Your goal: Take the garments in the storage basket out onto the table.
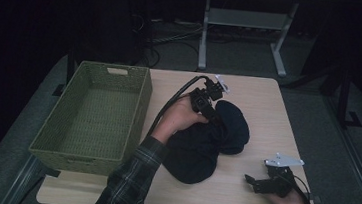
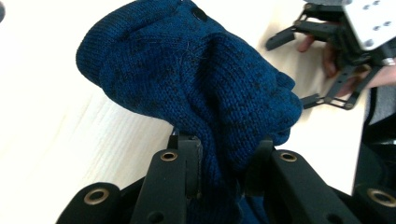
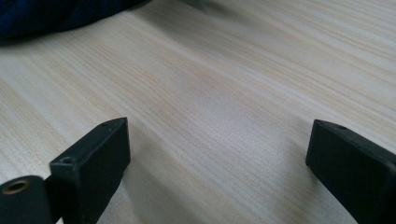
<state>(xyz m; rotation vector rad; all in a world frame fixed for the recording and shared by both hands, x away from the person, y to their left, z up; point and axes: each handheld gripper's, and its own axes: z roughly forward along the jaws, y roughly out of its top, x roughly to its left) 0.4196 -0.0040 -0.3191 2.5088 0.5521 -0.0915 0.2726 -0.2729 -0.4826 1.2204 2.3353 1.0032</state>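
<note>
Pale wooden counter (image 1: 240, 198) carried the dark blue knitted garment (image 1: 205, 144), which your left gripper (image 2: 219, 163) had its fingers clenched on. Your right gripper (image 3: 217, 154) rested with fingers released; next probably came a lift into the green woven basket (image 1: 137, 113).

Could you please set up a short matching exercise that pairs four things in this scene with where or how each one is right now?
Things:
1. knit hat
2. basket
3. left claw
4. right claw

States:
A. open, with bare table between its jaws
B. stands empty at the table's left side
C. dark blue, bunched at the middle of the table
D. closed on knit fabric

Pairs: 1-C, 2-B, 3-D, 4-A
</note>
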